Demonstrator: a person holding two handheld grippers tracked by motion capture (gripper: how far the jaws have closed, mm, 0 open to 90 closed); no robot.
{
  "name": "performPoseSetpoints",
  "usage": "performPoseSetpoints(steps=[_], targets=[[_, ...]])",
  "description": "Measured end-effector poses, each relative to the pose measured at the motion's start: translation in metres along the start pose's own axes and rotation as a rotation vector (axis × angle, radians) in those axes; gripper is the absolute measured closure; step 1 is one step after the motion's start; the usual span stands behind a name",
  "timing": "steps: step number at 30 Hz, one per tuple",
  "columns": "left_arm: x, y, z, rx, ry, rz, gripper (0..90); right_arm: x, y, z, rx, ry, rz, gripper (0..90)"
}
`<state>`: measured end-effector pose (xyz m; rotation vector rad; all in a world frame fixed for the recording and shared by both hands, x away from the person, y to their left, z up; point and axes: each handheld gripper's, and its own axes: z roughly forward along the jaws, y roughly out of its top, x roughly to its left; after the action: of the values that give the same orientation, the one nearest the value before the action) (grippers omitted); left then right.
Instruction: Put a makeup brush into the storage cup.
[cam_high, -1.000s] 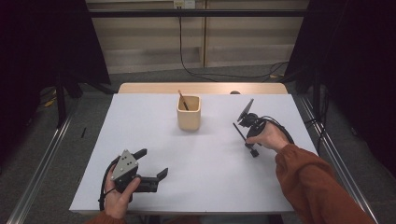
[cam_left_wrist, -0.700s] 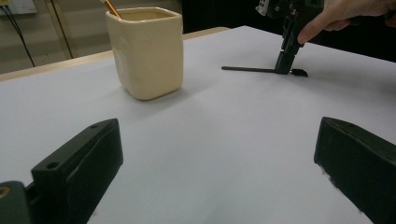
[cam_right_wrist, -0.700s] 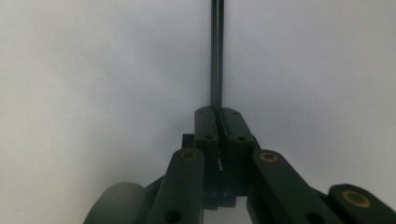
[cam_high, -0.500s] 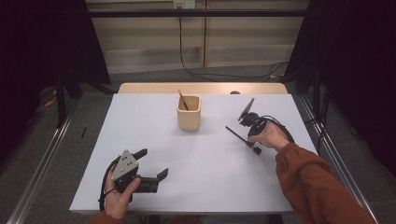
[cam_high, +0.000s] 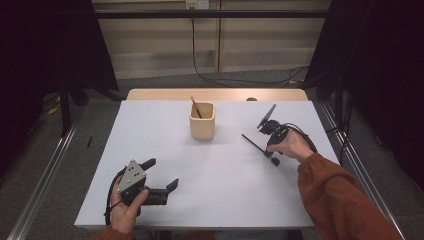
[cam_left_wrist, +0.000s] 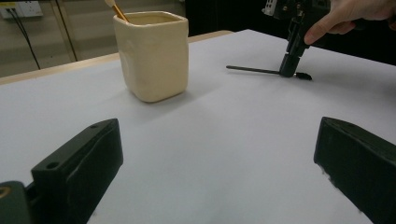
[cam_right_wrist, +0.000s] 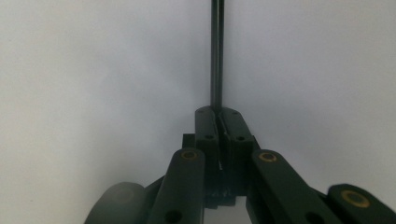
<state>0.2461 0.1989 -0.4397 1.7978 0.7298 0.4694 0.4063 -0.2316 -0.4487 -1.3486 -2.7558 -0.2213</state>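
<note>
A cream square cup (cam_high: 202, 125) (cam_left_wrist: 152, 56) stands at the back middle of the white table (cam_high: 225, 190), with a wooden stick (cam_high: 195, 106) (cam_left_wrist: 119, 9) leaning inside it. To its right, my right gripper (cam_high: 273, 159) (cam_left_wrist: 289, 65) (cam_right_wrist: 218, 112) points down at the table and is shut on one end of a thin black rod (cam_high: 255, 145) (cam_left_wrist: 252, 70) (cam_right_wrist: 216, 56). The rod lies almost flat and points left towards the cup. My left gripper (cam_high: 162, 173) (cam_left_wrist: 219, 135) rests near the front left edge, open, with nothing between its jaws.
A strip of bare wooden tabletop (cam_high: 215, 94) shows behind the white sheet. Metal rails (cam_high: 45, 170) run along the floor on both sides of the table. A black cable (cam_high: 210, 75) trails across the floor at the back.
The free end of the black rod has swung a little to the left at the right gripper. Both hands have stayed where they were.
</note>
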Motion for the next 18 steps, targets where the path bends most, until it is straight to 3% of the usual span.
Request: performPoseSetpoints(steps=[11,14,18], targets=[[0.001,0.000,0.000,-0.005,0.001,-0.002,1.3,-0.001,-0.006,-0.015,-0.094,0.012,0.015,86.7],[0.001,0.000,0.000,0.000,0.006,0.003,1.3,-0.001,-0.008,-0.017,-0.124,0.008,-0.013,86.7],[0.001,0.000,0.000,-0.004,0.004,0.002,1.3,-0.001,-0.012,-0.020,-0.157,0.013,-0.016,86.7]])
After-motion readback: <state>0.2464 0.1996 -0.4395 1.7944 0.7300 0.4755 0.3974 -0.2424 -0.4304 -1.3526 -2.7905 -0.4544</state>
